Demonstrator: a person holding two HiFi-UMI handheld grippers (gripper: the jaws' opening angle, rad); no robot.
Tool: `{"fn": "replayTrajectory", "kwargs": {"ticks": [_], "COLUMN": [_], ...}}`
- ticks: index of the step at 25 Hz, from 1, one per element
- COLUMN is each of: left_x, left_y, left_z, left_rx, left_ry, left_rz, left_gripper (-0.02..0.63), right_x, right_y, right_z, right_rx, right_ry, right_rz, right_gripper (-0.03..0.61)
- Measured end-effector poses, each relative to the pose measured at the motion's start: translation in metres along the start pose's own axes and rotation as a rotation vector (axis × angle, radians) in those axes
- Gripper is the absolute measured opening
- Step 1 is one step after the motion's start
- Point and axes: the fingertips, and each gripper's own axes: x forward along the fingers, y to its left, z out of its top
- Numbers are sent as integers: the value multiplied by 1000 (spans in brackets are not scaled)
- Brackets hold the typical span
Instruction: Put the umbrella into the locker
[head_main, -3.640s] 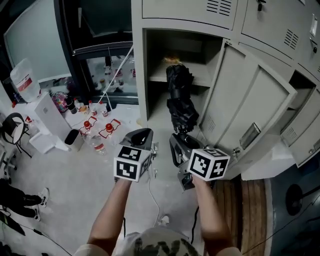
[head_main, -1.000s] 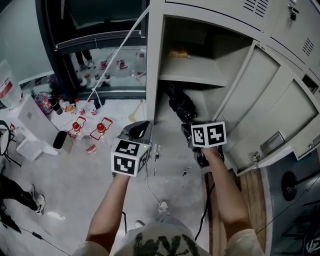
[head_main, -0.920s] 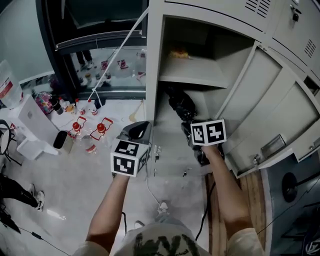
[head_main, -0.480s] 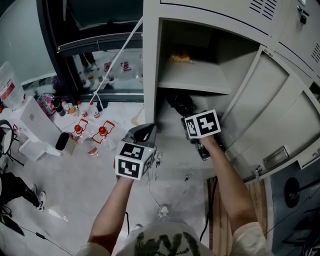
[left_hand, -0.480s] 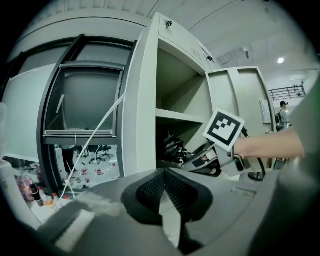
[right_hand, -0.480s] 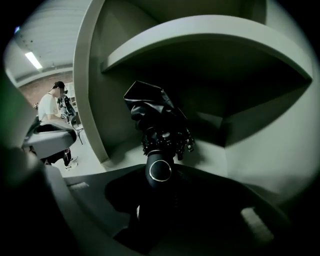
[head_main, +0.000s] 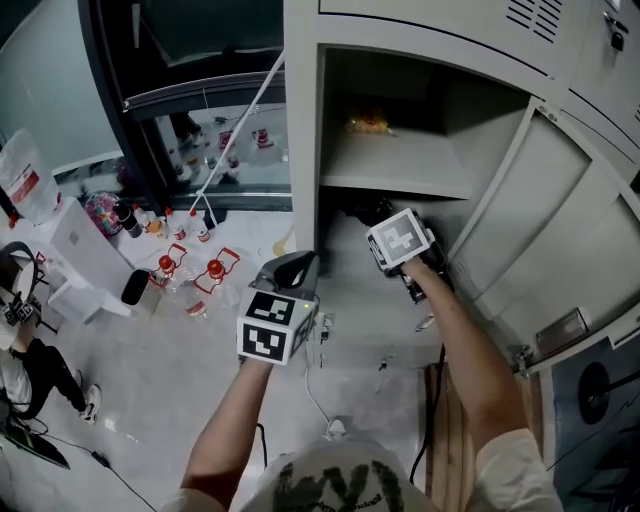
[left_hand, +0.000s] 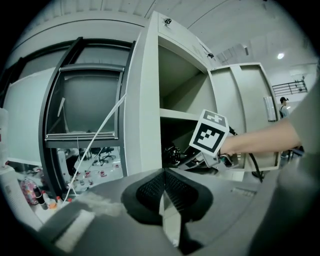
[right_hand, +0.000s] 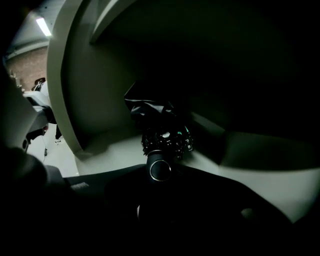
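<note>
The folded black umbrella (head_main: 371, 211) lies in the open locker's lower compartment, mostly hidden under the shelf (head_main: 400, 172). My right gripper (head_main: 396, 250) is shut on its handle end, at the compartment's mouth. In the right gripper view the round handle cap (right_hand: 160, 170) sits between the jaws, with the bunched canopy (right_hand: 162, 131) beyond on the locker floor. My left gripper (head_main: 292, 268) hangs in front of the locker's left post, shut and empty; its pads (left_hand: 165, 196) meet. The locker door (head_main: 535, 225) stands open to the right.
An orange item (head_main: 368, 124) sits on the shelf. Bottles (head_main: 190, 275) and a white box (head_main: 85, 250) stand on the floor at left, where a person (head_main: 25, 350) sits. A white rod (head_main: 240, 120) leans by the locker. A cable (head_main: 318, 395) lies below.
My right gripper has pushed deeper into the lower compartment with the umbrella and rolled its wrist. More of the umbrella is now under the shelf. The left gripper has hardly shifted.
</note>
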Motion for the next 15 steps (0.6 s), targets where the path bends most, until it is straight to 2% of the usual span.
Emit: {"fn": "replayTrajectory", "kwargs": {"ticks": [7, 11, 15], "left_x": [-1, -1, -4], "left_y": [5, 3, 7], "left_z": [-3, -4, -8], "left_rx": [9, 16, 19], "left_ry": [20, 25, 31], "left_rz": [-4, -15, -8], "left_gripper": [5, 5, 5], "right_x": [17, 9, 15], "right_y": [6, 6, 4], "right_z": [-3, -7, -9], "right_rx": [-48, -67, -66], "right_ry": [50, 126, 114], "right_rz": [5, 8, 11], "right_gripper": [118, 127, 132]}}
